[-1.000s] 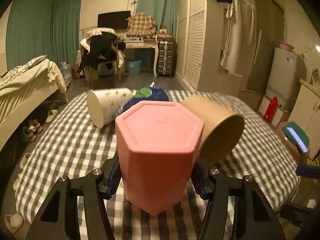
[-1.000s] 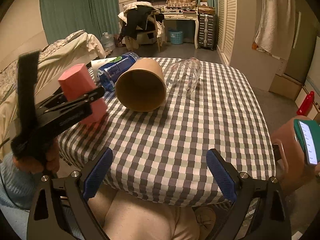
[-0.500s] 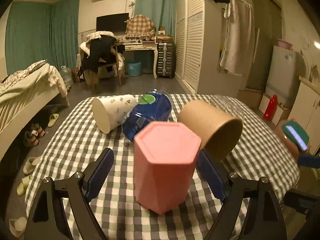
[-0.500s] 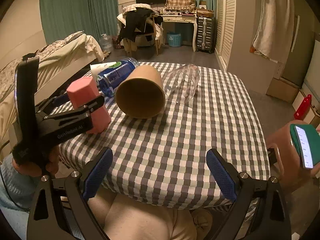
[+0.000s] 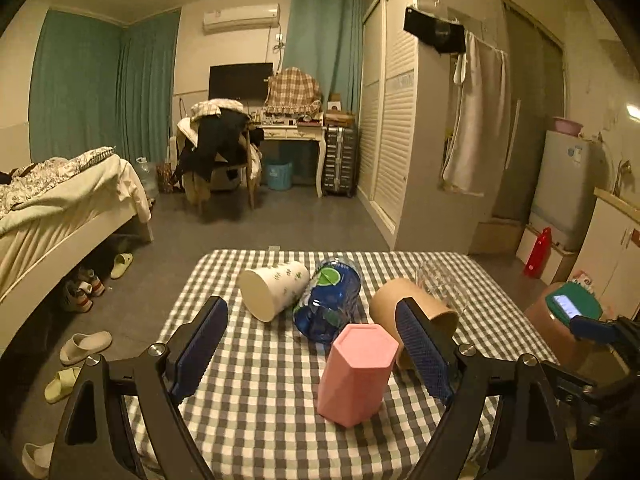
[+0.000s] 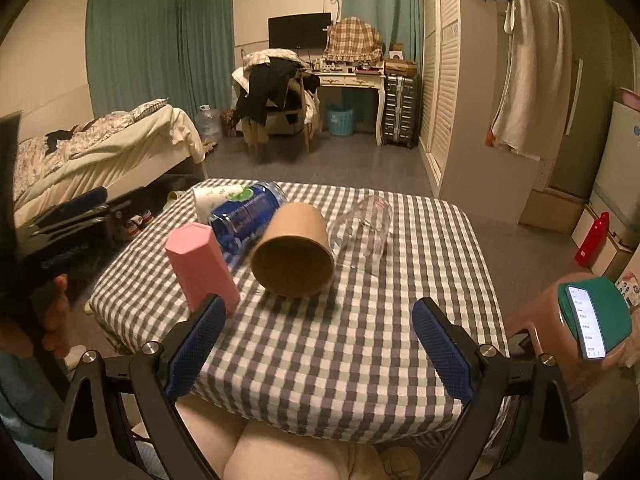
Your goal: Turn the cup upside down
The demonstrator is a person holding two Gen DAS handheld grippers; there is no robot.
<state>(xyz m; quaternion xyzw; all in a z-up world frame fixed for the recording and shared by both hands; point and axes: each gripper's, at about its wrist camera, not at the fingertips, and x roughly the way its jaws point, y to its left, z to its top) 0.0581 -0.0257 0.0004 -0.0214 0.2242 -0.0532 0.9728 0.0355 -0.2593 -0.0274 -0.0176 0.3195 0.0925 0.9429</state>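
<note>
The pink cup [image 5: 356, 374] is standing upside down on the checkered bench [image 5: 256, 392], just beside the brown cup [image 5: 412, 316]. Left gripper [image 5: 312, 344] and right gripper [image 6: 318, 344] fingers are both hanging wide apart, gripping nothing.

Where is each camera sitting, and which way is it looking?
Left wrist: on the left gripper, looking along its open jaws over the checkered table at the pink cup, standing upside down; only the jaws show.
Right wrist: on the right gripper, facing across the table from its near edge; open jaws, the person's lap and left hand show.
Both see the pink cup, brown cup, blue bottle and bedroom beyond.
</note>
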